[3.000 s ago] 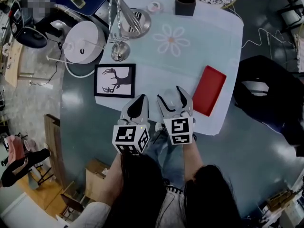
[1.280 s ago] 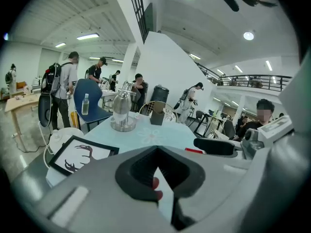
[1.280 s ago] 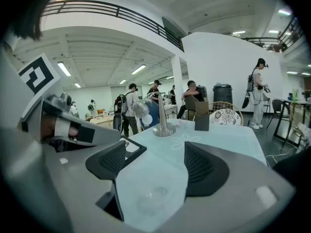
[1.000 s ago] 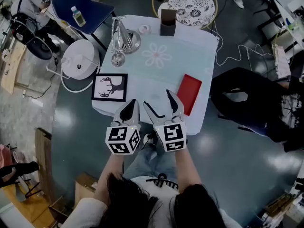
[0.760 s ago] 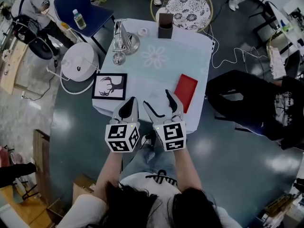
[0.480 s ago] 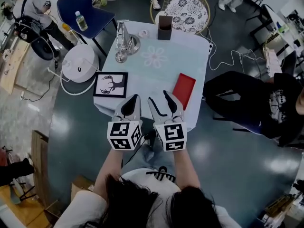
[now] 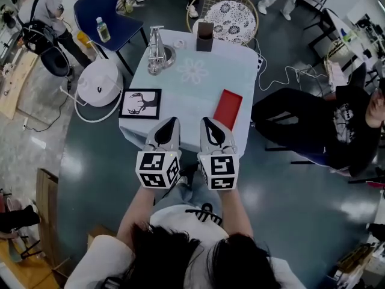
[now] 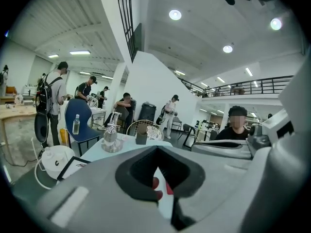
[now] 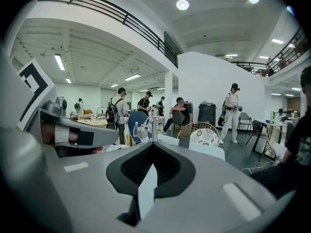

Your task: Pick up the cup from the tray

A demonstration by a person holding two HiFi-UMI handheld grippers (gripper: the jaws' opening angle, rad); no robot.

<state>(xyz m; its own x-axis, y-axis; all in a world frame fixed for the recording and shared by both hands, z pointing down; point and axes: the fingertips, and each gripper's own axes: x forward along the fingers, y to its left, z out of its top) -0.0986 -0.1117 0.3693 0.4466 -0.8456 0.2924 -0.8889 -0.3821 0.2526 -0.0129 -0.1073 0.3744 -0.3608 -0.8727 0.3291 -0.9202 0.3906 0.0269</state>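
One table (image 7: 198, 83) in frame, smaller and further below me than a second ago, so the head has pulled up and back. Red tray (image 7: 228, 109) lies on the table's right side near its front edge and looks bare. Left gripper (image 7: 169, 125) and right gripper (image 7: 207, 125) hang side by side just off that front edge. Right jaws were spread a second ago, now together on nothing. Left jaws together, also empty. Cup: none visible on the table in any view. I judge no pickup is under way.
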